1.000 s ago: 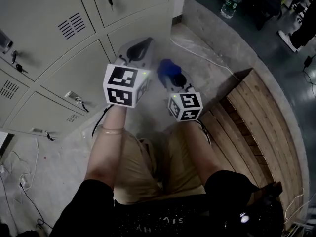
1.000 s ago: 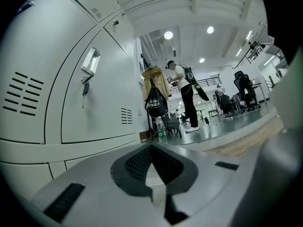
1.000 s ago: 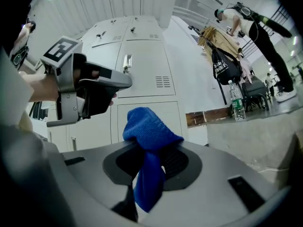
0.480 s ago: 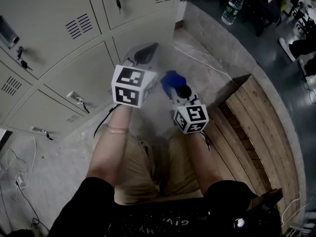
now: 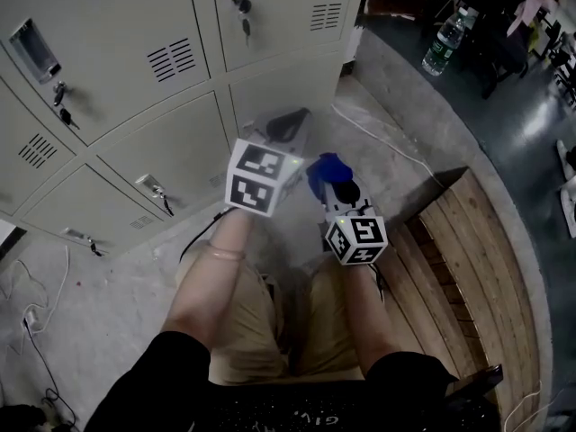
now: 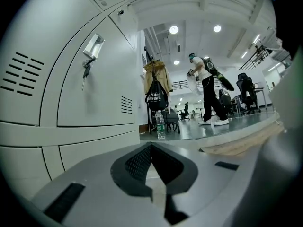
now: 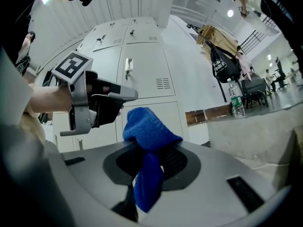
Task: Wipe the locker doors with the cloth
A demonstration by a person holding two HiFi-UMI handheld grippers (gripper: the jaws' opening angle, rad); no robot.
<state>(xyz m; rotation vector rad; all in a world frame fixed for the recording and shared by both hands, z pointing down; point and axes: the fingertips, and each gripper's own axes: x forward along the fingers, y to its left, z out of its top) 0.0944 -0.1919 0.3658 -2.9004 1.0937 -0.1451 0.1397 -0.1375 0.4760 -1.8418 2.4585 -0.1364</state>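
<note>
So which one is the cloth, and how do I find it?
Look at the big grey lockers, then at the two tongs held low in front of them. The cloth is the fuzzy bright blue bundle pinched in the right tongs; the left tongs hold nothing.

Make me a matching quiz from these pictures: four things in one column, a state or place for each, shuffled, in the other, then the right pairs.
Column one:
1. left claw
2. right claw
3. water bottle
4. wooden slats

Column two:
A. upright, far upper right of the head view
B. shut, nothing in it
C. low down on the person's right side
D. shut on the blue cloth

Pairs: 1-B, 2-D, 3-A, 4-C
</note>
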